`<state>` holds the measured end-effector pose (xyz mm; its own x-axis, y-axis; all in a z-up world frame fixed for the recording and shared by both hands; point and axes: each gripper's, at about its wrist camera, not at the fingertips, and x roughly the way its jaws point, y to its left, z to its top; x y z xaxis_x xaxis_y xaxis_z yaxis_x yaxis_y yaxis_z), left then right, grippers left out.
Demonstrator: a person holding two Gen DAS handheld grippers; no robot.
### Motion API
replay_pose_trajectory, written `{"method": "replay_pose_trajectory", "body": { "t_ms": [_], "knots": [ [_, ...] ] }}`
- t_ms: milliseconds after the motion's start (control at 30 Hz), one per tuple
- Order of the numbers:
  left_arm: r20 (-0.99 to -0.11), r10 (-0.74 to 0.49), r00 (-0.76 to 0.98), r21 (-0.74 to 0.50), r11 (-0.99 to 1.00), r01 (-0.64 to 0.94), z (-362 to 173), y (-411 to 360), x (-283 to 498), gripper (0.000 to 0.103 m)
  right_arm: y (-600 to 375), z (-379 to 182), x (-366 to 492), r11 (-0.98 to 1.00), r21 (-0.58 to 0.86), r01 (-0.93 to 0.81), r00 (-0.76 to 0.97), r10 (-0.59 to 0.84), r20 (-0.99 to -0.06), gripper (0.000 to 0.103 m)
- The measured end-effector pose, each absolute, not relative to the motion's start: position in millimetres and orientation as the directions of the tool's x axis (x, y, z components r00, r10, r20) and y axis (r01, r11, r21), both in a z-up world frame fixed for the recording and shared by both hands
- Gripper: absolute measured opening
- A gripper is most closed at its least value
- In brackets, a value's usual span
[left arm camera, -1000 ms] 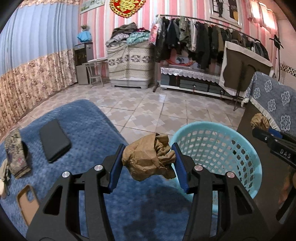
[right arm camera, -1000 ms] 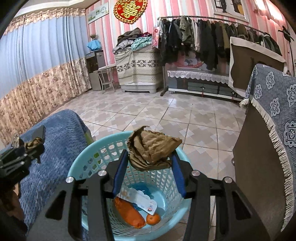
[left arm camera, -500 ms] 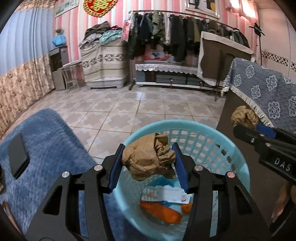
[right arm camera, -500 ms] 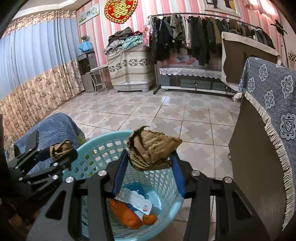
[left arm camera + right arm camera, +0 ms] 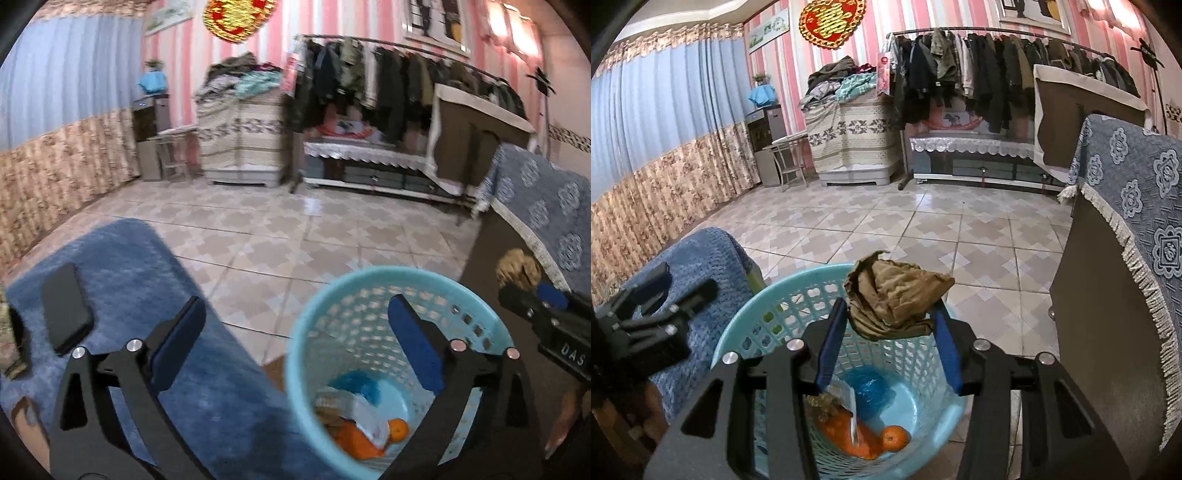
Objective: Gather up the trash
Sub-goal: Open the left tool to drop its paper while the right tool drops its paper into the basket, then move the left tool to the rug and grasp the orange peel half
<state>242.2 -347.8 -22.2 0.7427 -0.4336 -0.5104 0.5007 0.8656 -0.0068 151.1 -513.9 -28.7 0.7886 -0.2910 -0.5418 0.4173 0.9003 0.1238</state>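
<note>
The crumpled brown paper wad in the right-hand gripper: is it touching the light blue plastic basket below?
Apart. The right wrist view shows the crumpled brown paper wad pinched between the right gripper pads, held above the light blue plastic basket, clear of its rim.

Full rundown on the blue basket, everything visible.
The basket is a round, light-blue plastic bin with lattice walls and a solid rim, standing upright on the tiled floor beside the blue-covered seat. Inside lie an orange wrapper, a small orange, white paper and something blue. The right tongs hold crumpled brown paper over its opening.
</note>
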Motion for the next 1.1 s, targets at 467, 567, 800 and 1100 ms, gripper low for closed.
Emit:
{"method": "replay_pose_trajectory", "body": {
  "t_ms": [467, 567, 800, 1100],
  "knots": [
    [-0.465, -0.328, 0.823, 0.002, 0.929, 0.371, -1, -287, 247, 0.097, -484, -42, 178, 0.916, 0.081, 0.393, 0.779, -0.285, -0.559, 0.048],
    [-0.461, -0.32, 0.828, -0.004, 0.934, 0.358, 0, -280, 246, 0.097, -486, -41, 179, 0.918, 0.089, 0.388, 0.785, -0.278, -0.554, 0.049],
    [-0.464, -0.301, 0.833, -0.014, 0.943, 0.333, 0, -263, 245, 0.097, -479, -36, 178, 0.923, 0.088, 0.374, 0.798, -0.272, -0.538, 0.075],
    [-0.463, -0.28, 0.841, -0.021, 0.952, 0.305, 0, -245, 240, 0.097, -474, -31, 177, 0.923, 0.056, 0.382, 0.802, -0.3, -0.517, 0.095]
  ]
}}
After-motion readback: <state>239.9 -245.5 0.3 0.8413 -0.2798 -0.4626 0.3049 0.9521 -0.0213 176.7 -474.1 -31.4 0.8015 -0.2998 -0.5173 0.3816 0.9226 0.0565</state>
